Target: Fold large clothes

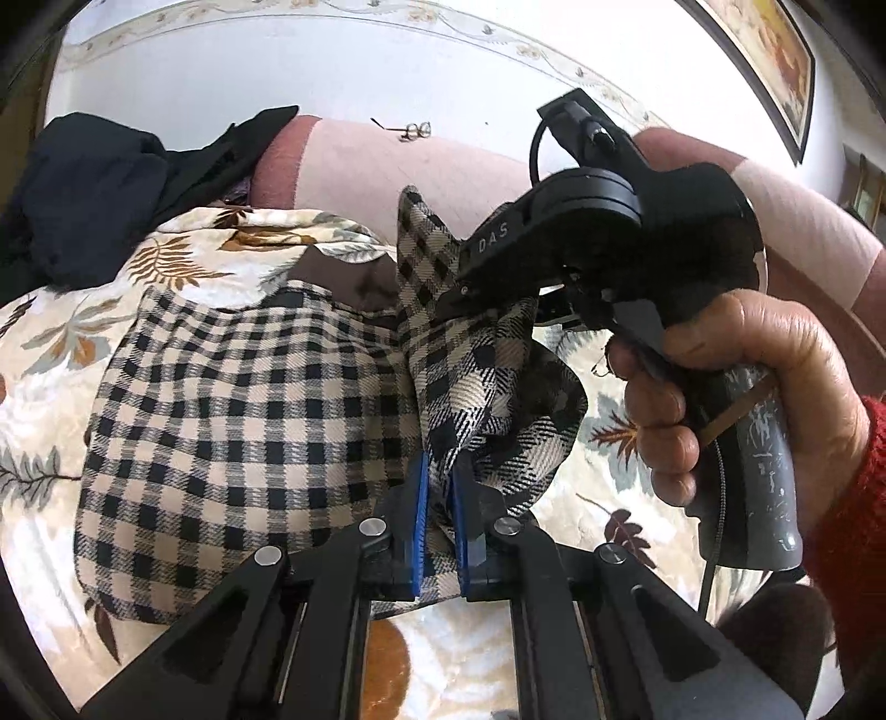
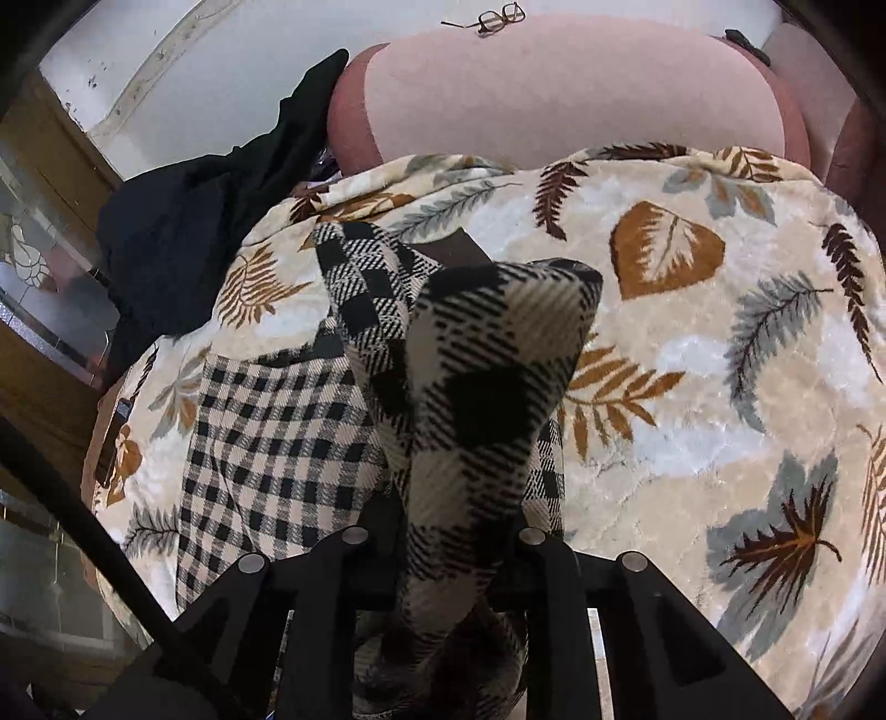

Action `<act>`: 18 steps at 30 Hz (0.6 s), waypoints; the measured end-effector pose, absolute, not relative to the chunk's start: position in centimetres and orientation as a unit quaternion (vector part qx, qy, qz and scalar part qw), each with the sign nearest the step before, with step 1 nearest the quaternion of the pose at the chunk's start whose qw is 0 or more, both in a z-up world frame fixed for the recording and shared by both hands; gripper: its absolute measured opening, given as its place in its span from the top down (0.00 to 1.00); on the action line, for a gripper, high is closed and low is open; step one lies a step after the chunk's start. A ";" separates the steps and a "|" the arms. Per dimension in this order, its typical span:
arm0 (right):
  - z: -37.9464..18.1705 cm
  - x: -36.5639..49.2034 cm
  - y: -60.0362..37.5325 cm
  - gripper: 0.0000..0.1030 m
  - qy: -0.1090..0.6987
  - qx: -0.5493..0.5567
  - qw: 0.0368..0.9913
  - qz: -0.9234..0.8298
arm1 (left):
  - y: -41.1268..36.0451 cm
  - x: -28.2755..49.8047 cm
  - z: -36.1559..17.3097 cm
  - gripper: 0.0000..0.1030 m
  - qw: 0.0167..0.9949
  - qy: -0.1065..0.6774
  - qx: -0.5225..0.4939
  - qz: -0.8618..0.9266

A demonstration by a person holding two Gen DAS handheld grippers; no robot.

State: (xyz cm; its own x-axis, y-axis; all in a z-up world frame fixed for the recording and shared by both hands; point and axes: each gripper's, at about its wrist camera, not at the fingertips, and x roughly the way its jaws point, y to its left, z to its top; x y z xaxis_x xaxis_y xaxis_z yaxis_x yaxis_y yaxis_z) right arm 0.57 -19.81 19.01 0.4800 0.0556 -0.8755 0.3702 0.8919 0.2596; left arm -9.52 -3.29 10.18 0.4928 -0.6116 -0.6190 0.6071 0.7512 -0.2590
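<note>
Left wrist view: checked garment [image 1: 232,421] pinched at one gathered edge by both sets of tongs, the rest draped on the leaf-print blanket [image 1: 83,332].

Soft, light, floppy cloth is judged here; it sags wherever it is unsupported, so hems and corners are the sensible places to be gripped, well apart, never a bunched middle. Left tongs [image 1: 440,520] are seen clenched on a fold between blue pads [image 1: 418,515]. Right tongs [image 1: 470,282] are shown from outside in this view, held by a hand [image 1: 747,399] at right of frame, nipping the raised flap at centre. Right wrist view is largely blocked by that flap [image 2: 487,387]; its tongs [image 2: 443,559] are closed on cloth, pads hidden. Only there is it shown that the garment [image 2: 266,443] lies at lower left of the blanket [image 2: 692,360], the right side bare, with glasses [image 2: 498,19] at the top edge.
</note>
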 end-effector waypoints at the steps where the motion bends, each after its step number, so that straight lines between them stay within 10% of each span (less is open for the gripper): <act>1: 19.2 0.8 -19.6 0.80 0.501 0.210 0.834 -0.094 | -2.9 -9.4 10.3 0.93 0.864 0.359 -0.009 -0.352; 18: 20.5 5.5 -13.7 0.82 0.518 0.165 0.836 -0.077 | 4.1 -7.6 11.3 0.99 0.887 0.353 -0.072 -0.290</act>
